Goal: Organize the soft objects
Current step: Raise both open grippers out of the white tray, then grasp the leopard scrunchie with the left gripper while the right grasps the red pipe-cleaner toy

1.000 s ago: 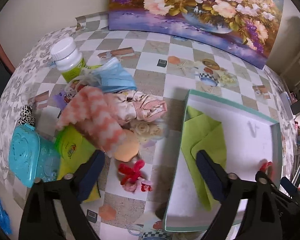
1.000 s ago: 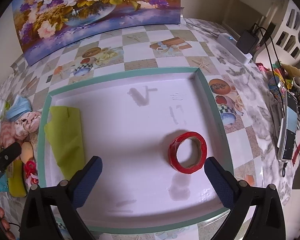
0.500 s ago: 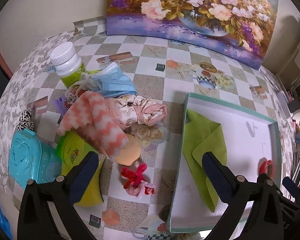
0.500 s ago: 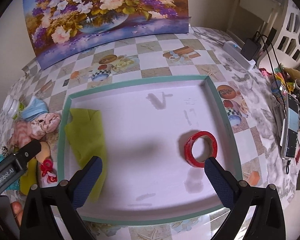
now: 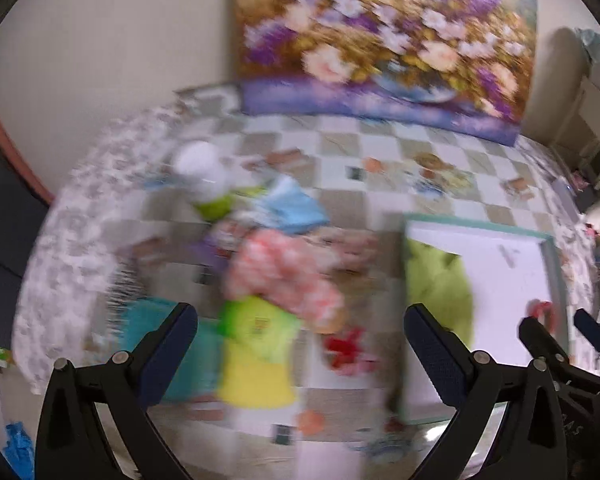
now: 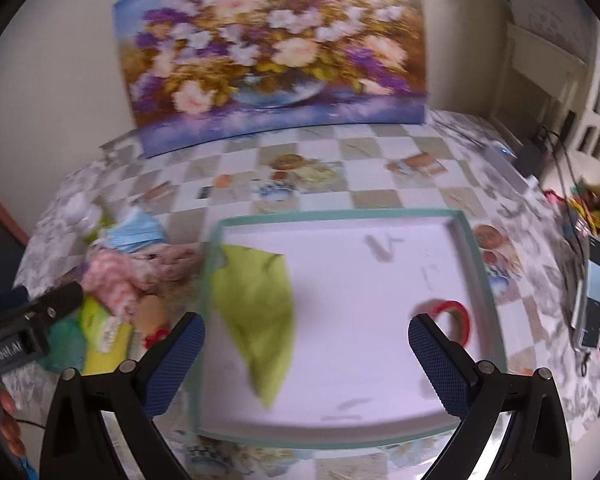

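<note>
A white tray with a teal rim (image 6: 480,264) (image 5: 548,248) holds a folded green cloth (image 6: 260,312) (image 5: 436,284) and a red tape roll (image 6: 456,314) (image 5: 542,310). Left of it lies a pile of soft things: a pink chevron cloth (image 5: 284,268) (image 6: 112,276), a blue face mask (image 5: 296,204) (image 6: 134,232), a red hair bow (image 5: 344,346). My left gripper (image 5: 300,344) is open and empty, raised above the pile. My right gripper (image 6: 306,350) is open and empty, raised above the tray. Both views are blurred.
A white-capped bottle (image 5: 204,176), a teal case (image 5: 172,344) and a yellow-green pouch (image 5: 256,356) lie by the pile. A flower painting (image 6: 276,52) leans on the back wall. Cables and small items (image 6: 588,240) crowd the table's right edge.
Both grippers have pulled back and up, so the table and tray look smaller and farther. Both stay open and empty. The objects have not moved.
</note>
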The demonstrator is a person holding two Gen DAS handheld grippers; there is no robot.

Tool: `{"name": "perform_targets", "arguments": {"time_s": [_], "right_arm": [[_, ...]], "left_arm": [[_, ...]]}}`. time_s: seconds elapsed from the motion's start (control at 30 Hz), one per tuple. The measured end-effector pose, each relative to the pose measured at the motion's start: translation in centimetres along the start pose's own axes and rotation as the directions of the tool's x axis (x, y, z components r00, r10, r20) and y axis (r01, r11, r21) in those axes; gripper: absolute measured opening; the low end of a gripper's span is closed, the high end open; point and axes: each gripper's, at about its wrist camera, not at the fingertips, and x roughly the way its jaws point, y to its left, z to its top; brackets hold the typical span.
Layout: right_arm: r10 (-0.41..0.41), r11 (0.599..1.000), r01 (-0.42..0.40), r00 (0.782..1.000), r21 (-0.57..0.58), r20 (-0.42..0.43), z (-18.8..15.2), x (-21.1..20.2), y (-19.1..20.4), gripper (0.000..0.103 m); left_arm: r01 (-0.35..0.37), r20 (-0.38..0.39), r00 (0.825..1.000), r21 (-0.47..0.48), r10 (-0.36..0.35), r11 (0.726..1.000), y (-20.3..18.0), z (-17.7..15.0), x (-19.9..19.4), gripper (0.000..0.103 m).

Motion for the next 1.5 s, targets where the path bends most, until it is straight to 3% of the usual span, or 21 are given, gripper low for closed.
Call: {"name": "perform_targets", "arguments": {"time_s": [0.13,0.33,0.63,0.8,0.9,1.03,1.2,1.37,1.5], "right_arm": [[0.027,0.999,-0.029,0.999,-0.042,-0.033,-0.4,0.6,2.1,0.103],[0.075,0.99,-0.083,0.994,-0.114,-0.079,-1.2,1.7,5.6,0.103],[0.137,0.969,-0.162,0.981,-0.185,-0.139,-2.5,3.7,10.5,0.103],[0.171,0.962,-0.203,0.97,-0.184,-0.174,-2.9,5.0,12.0,0.103],[0.182,0.958,-0.219,0.963,-0.186,-0.198,-3.0,5.8,12.7,0.101],[0.175,0.957,-0.221,0.956,-0.186,-0.236,-3.2,7.0,13.1,0.095],[0.176,0.956,-0.231,0.945,-0.182,-0.276,-3.5,8.2,13.2,0.085],[0.168,0.95,-0.236,0.938,-0.204,-0.304,-3.8,9.0,13.8,0.084],[0.155,0.95,-0.231,0.934,-0.212,-0.323,-4.2,9.6,13.9,0.075]], "left_arm": [[-0.081,0.015,0.997,-0.049,0.082,0.996,3.6,-0.2,-0.8,0.103],[-0.11,-0.003,0.994,-0.181,0.111,0.977,9.8,-1.1,-0.8,0.103],[-0.135,-0.062,0.991,-0.358,0.121,0.924,17.8,-3.3,0.5,0.103],[-0.149,-0.104,0.988,-0.451,0.114,0.88,21.4,-4.3,2.1,0.103],[-0.15,-0.143,0.986,-0.49,0.09,0.859,22.6,-4.7,3.8,0.103],[-0.133,-0.188,0.981,-0.509,0.041,0.851,23.0,-4.7,6.7,0.103],[-0.109,-0.195,0.981,-0.536,0.003,0.837,23.0,-4.4,8.8,0.103],[-0.103,-0.203,0.979,-0.562,-0.016,0.821,23.5,-4.2,10.7,0.103],[-0.108,-0.22,0.975,-0.563,-0.022,0.82,23.3,-4.4,12.2,0.103]]}}
